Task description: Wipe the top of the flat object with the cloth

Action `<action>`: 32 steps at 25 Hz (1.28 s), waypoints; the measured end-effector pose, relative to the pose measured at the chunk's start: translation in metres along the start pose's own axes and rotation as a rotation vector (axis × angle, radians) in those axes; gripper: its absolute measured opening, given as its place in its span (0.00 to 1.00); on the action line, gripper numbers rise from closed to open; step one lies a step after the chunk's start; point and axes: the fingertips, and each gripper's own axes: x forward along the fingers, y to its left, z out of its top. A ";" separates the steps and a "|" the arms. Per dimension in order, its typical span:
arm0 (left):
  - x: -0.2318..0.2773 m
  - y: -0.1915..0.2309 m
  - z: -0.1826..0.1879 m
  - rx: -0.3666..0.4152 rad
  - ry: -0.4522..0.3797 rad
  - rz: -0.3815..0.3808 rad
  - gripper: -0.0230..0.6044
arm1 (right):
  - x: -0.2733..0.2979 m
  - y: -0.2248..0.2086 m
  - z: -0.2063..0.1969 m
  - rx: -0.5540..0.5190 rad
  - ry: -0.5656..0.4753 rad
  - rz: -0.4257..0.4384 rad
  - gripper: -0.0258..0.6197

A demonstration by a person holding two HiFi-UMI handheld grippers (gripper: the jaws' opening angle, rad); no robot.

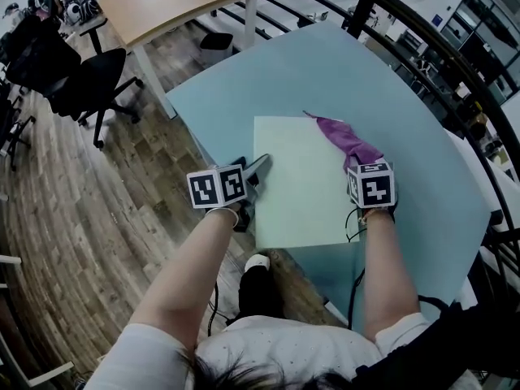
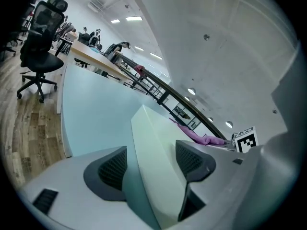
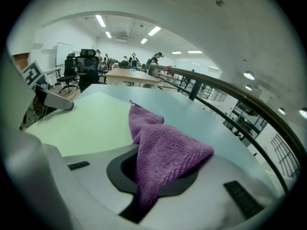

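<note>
Pinching the purple cloth tight in the right gripper at 2 o'clock on the board to wipe it, left gripper spread loose around the 9 o'clock edge, likely to steady it.

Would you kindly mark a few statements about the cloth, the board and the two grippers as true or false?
1. The right gripper has the purple cloth pinched in its jaws. True.
2. The purple cloth lies on the wooden floor. False: it trails forward from the right gripper, by the far right corner of the pale green board.
3. The left gripper has the pale green board's left edge between its jaws. True.
4. The pale green board rests on a wooden desk. False: it lies flat on the blue table.
5. The left gripper also holds a cloth. False: only the board's edge stands between its jaws.
</note>
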 end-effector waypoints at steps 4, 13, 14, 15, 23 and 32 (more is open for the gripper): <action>0.001 0.002 0.003 -0.010 0.003 -0.007 0.54 | -0.022 -0.011 0.023 0.129 -0.086 0.055 0.09; 0.000 0.001 0.008 -0.045 0.034 -0.018 0.54 | -0.079 0.139 0.127 0.124 -0.364 0.509 0.09; -0.001 0.000 0.009 -0.046 0.037 -0.017 0.54 | -0.069 0.156 0.114 0.118 -0.292 0.549 0.09; -0.001 -0.001 0.009 -0.048 0.040 -0.017 0.54 | -0.059 0.170 0.101 0.097 -0.224 0.578 0.09; -0.002 0.000 0.010 -0.004 0.078 -0.045 0.54 | -0.026 0.199 0.063 -0.231 -0.089 0.519 0.09; -0.002 -0.001 0.010 0.002 0.069 -0.048 0.55 | -0.021 0.136 0.040 -0.211 -0.044 0.356 0.09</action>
